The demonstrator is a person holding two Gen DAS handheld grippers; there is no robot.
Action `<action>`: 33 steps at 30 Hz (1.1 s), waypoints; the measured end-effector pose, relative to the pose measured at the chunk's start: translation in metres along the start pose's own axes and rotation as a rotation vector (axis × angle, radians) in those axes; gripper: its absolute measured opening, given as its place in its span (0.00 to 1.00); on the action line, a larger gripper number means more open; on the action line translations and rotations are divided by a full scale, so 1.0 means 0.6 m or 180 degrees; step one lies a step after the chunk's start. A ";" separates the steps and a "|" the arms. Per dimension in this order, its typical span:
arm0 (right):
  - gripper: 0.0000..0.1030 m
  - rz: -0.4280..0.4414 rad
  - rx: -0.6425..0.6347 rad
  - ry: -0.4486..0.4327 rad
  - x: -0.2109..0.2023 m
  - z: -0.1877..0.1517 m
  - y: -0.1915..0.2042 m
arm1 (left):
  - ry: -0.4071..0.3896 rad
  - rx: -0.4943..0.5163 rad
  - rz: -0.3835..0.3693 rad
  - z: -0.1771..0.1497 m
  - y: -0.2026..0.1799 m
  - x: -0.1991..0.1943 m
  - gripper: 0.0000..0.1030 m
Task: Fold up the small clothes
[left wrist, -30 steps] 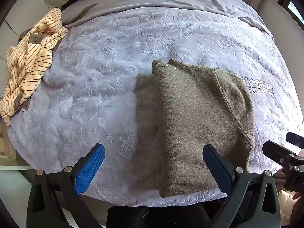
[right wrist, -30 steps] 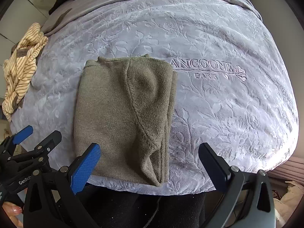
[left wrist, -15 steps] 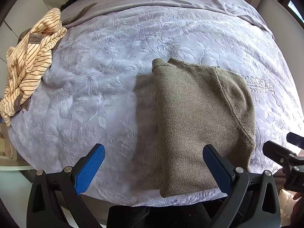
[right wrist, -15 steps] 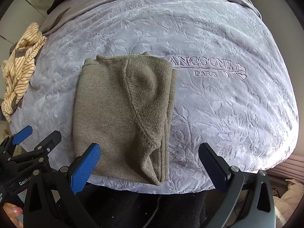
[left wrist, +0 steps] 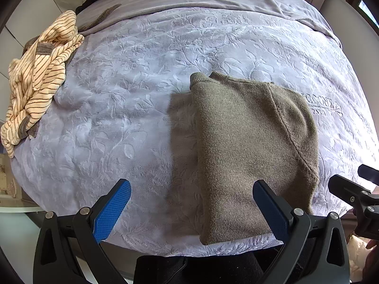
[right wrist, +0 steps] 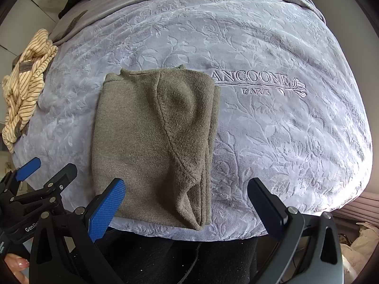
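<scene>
change: almost none over the last second, my view barely shifted | left claw [left wrist: 189, 209] and right claw [right wrist: 186, 202] both released, grasping nothing | olive sweater [right wrist: 151, 142] lies folded lengthwise on bed [right wrist: 272, 142] near edge | striped garment [left wrist: 35, 80] awaits at left | next fold pending

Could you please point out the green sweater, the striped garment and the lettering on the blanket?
Green sweater [right wrist: 151, 146], right wrist view, middle of its folded body.
Striped garment [left wrist: 38, 80], left wrist view, middle of the heap.
Lettering [right wrist: 255, 81], right wrist view, middle of the large word.
</scene>
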State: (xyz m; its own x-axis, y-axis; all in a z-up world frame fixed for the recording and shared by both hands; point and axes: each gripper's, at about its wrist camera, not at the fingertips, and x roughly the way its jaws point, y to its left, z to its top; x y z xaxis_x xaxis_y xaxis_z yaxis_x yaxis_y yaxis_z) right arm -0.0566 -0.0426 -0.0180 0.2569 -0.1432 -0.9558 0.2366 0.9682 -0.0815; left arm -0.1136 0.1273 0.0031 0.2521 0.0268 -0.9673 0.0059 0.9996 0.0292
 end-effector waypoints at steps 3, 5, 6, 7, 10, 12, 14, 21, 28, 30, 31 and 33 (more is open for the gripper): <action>1.00 0.0000 -0.0006 0.0006 0.001 0.001 0.000 | 0.0000 -0.0009 0.0002 -0.001 0.001 0.000 1.00; 1.00 -0.0002 -0.0005 0.0005 0.001 0.002 0.000 | 0.0004 -0.0007 0.0002 0.000 -0.001 0.000 1.00; 1.00 -0.0002 -0.0001 0.0008 0.000 0.001 0.000 | 0.0008 -0.0009 0.0002 -0.001 0.001 0.000 1.00; 1.00 -0.0001 0.0001 0.0009 0.000 0.001 0.000 | 0.0009 -0.0004 0.0002 -0.001 0.001 0.001 1.00; 1.00 -0.0002 0.0002 0.0006 -0.001 0.000 0.001 | 0.0022 0.0008 0.0010 -0.002 0.003 0.001 1.00; 1.00 -0.0002 0.0003 0.0005 -0.001 0.000 0.000 | 0.0022 0.0014 0.0009 -0.002 0.005 0.001 1.00; 1.00 -0.0003 0.0004 0.0008 0.000 0.000 0.000 | 0.0022 0.0016 0.0010 -0.002 0.005 0.001 1.00; 1.00 -0.0004 0.0002 0.0010 -0.001 0.001 0.000 | 0.0027 0.0010 0.0013 -0.002 0.004 0.001 1.00; 1.00 0.0000 0.0003 0.0013 0.000 0.001 0.001 | 0.0029 0.0005 0.0014 -0.001 0.005 0.002 1.00; 1.00 0.0001 0.0006 0.0012 0.000 -0.001 0.002 | 0.0031 0.0010 0.0015 0.000 0.004 0.003 1.00; 1.00 0.0000 0.0009 0.0013 0.000 -0.001 0.001 | 0.0031 0.0009 0.0015 -0.001 0.006 0.002 1.00; 1.00 -0.0001 0.0012 0.0014 0.001 -0.001 0.002 | 0.0032 0.0012 0.0016 0.000 0.005 0.003 1.00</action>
State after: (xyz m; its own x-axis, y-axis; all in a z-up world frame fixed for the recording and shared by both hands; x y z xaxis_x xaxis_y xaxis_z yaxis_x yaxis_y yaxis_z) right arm -0.0569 -0.0414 -0.0187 0.2527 -0.1425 -0.9570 0.2403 0.9673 -0.0806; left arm -0.1132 0.1302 0.0014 0.2423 0.0320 -0.9697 0.0085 0.9993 0.0351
